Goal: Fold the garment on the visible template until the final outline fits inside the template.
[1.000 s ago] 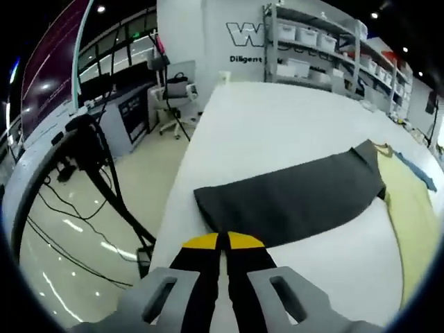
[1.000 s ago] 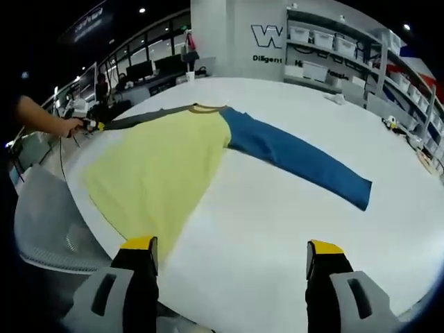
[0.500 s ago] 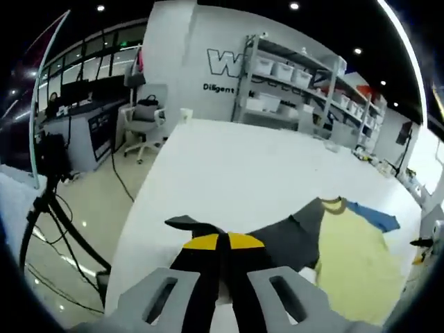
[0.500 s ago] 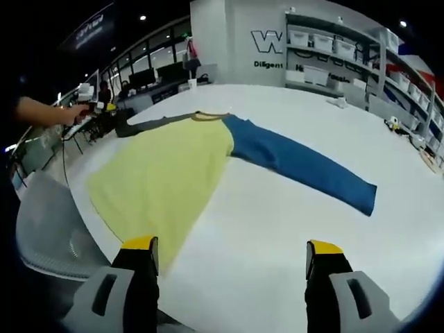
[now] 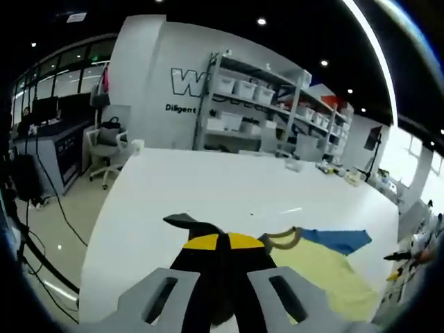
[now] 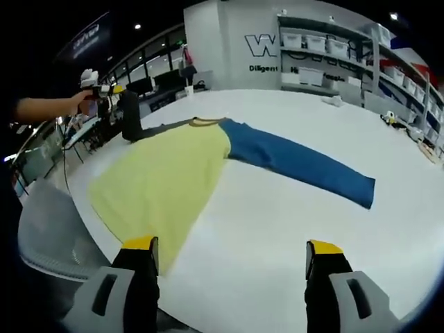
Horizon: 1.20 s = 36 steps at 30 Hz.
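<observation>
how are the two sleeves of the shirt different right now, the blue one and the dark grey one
The blue sleeve lies flat and stretched out on the white table, with nothing holding it. The dark grey sleeve is lifted off the table, hanging from the shut left gripper. Both join the same yellow shirt body.

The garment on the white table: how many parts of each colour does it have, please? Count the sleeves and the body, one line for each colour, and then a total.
Yellow: 1, the body.
Blue: 1, the sleeve lying flat on the table.
Dark grey: 1, the other sleeve, lifted by the left gripper.
Total: 3 parts.
</observation>
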Motion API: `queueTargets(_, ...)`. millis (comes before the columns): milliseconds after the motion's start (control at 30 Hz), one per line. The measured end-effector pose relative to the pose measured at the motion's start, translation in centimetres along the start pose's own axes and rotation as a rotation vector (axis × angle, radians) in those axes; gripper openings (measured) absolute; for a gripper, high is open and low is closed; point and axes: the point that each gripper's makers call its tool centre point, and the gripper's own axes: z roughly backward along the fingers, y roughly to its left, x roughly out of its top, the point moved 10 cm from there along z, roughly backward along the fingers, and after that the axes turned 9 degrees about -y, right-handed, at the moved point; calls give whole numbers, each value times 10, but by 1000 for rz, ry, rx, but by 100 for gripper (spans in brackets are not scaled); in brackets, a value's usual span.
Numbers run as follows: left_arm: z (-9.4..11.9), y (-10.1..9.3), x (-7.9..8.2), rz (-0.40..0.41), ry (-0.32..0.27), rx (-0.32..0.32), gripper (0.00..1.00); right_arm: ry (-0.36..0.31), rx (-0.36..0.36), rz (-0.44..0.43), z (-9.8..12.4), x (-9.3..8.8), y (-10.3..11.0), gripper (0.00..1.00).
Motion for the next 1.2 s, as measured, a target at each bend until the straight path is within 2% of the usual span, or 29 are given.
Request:
queueTargets(267, -19, -32, 27, -13, -35, -86, 0, -19, 3, -10, -1, 2, -1, 85)
queueTargets(367, -23, -51, 37, -27, -45, -122, 0, -28, 5, -15, -2, 3, -2, 85)
queueTargets(667, -35, -94, 49, -39, -53, -219, 0, -45, 6, -22, -2, 6, -2, 85)
queueTargets(767, -38, -110, 50, -22, -52, -247, 0, -50, 6, -25, -1, 5, -2, 85)
queueTargets(900, -48, -128, 45, -42, -40, -279, 0, -55, 3, -32, 2, 3, -2, 84)
queueTargets(1200, -69, -162, 19, -68, 19, -325, 0, -58, 6, -28, 9, -1, 3, 85)
